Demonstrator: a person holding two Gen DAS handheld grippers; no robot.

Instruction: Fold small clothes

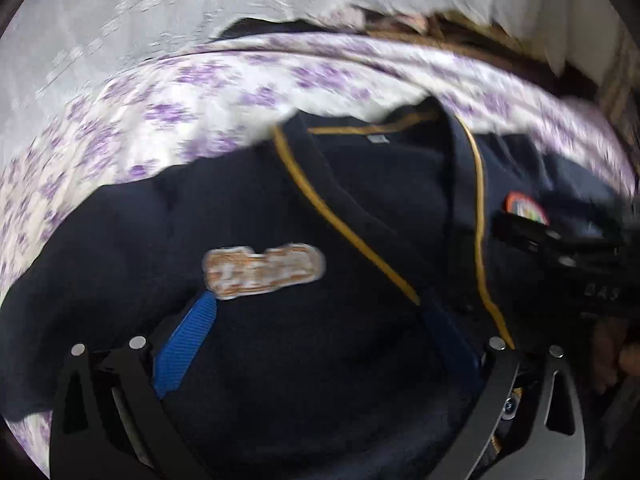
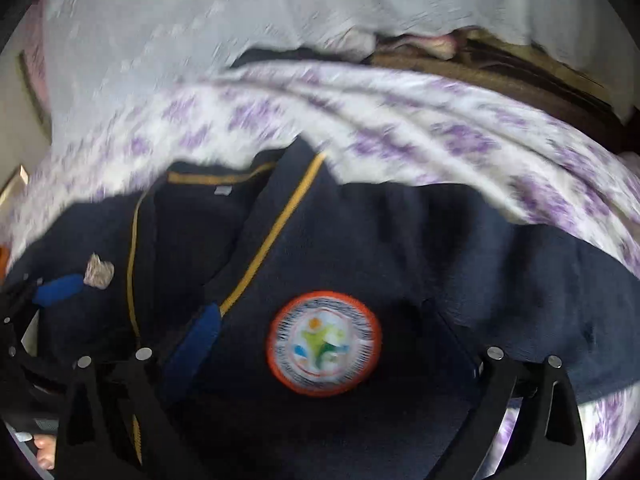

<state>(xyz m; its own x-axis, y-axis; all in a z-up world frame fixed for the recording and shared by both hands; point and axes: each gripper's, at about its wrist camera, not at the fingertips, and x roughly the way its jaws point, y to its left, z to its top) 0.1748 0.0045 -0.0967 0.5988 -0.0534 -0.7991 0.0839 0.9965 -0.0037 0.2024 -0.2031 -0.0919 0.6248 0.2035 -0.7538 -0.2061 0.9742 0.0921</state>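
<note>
A navy jacket with yellow piping lies spread, front up, on a purple-flowered bedsheet. My left gripper hangs just above its left chest, open wide, its blue pads either side of bare cloth below an orange-and-white name patch. My right gripper is open just as wide over the jacket, straddling the round orange-rimmed badge. Nothing is pinched in either. One black finger of the right gripper shows by the badge in the left wrist view. Both views are blurred.
The flowered sheet runs round the jacket on the far side and at both ends. Beyond it hangs pale lacy fabric, with a brown wooden edge at the back right. A person's hand shows behind the right gripper.
</note>
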